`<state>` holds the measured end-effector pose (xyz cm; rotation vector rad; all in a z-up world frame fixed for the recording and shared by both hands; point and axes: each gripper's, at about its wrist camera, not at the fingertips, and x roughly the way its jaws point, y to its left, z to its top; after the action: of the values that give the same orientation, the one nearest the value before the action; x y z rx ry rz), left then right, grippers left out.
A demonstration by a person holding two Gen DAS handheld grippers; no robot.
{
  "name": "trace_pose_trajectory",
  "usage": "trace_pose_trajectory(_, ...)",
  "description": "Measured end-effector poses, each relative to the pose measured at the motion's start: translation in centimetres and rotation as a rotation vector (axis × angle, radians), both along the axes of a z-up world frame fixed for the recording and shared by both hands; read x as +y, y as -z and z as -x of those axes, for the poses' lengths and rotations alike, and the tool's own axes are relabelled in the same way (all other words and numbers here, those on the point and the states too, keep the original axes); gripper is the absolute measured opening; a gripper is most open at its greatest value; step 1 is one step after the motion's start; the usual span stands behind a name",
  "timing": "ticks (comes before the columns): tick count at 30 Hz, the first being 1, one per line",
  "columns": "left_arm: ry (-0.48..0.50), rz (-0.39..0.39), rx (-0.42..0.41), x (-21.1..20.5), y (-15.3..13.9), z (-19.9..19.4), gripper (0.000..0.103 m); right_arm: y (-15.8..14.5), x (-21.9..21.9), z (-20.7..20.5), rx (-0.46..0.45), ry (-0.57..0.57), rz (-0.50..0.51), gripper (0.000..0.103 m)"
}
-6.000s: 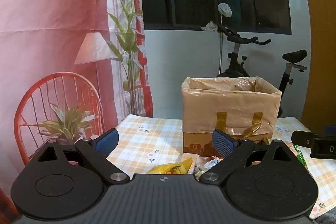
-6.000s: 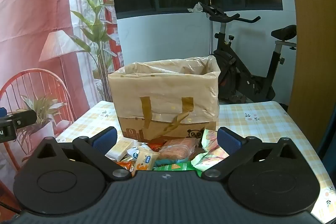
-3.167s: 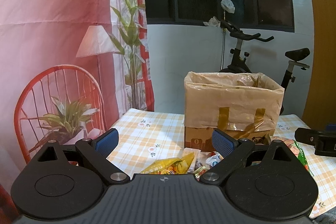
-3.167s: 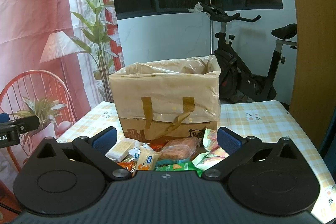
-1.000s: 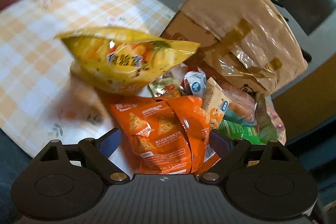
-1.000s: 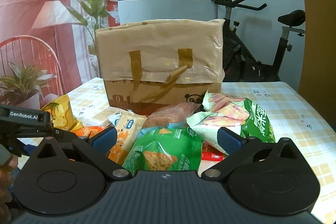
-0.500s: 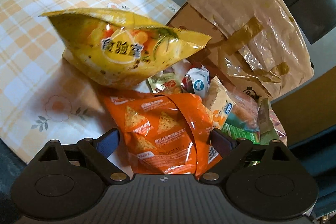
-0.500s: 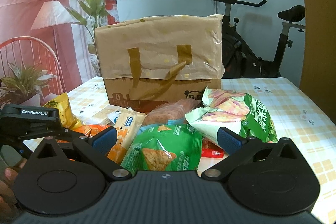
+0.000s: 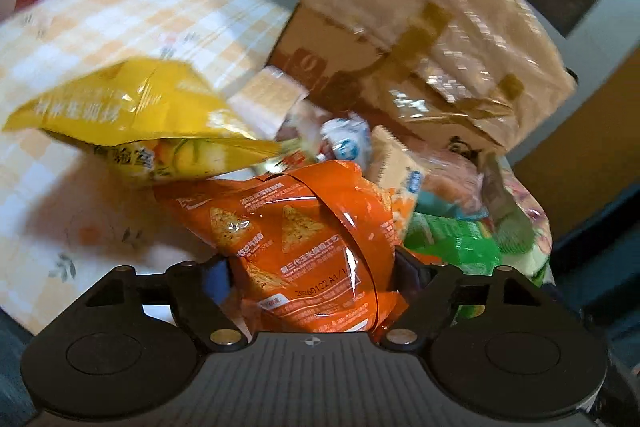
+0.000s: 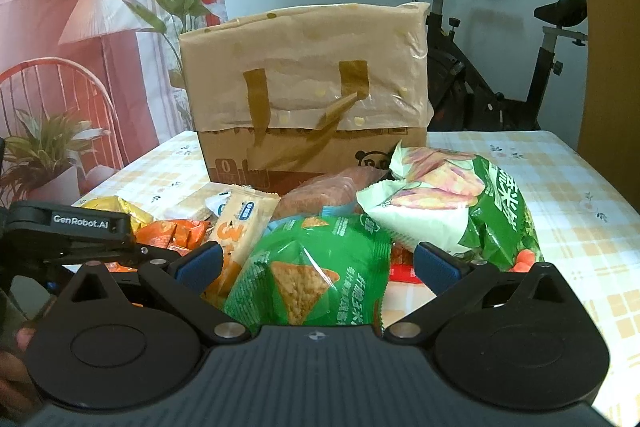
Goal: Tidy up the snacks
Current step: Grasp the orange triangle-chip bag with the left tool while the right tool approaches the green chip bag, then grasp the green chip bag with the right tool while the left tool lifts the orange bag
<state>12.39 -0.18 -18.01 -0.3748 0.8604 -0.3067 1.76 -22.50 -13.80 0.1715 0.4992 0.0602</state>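
Downward, left gripper [image 9: 312, 275] around orange bag [image 9: 304, 243]

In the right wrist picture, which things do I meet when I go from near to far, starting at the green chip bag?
green chip bag → brown bread packet → cardboard box → exercise bike

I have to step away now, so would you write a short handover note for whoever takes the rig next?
Left tongs: jaws have just been closing around the orange chip bag, which sits between them; pads look to be squeezing it.
Right tongs: open, with the green chip bag between the fingers, not gripped.
Snack pile lies on the table in front of the lined cardboard box.
Done: no snack seen going in.
Left: move all snacks into the box.
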Motion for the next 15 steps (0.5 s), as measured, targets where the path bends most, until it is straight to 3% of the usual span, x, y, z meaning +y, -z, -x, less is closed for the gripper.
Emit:
trace_pose_trajectory(6, 0.064, -0.064, -0.184, -0.9, -2.6, 1.9, 0.078, -0.1, 0.0, 0.0, -0.001, -0.001, 0.000, 0.103)
trace_pose_trajectory(15, 0.084, -0.166, -0.323, -2.0, -4.5, 3.4, 0.077, -0.1, -0.2, 0.0, 0.006, 0.009, -0.016, 0.103)
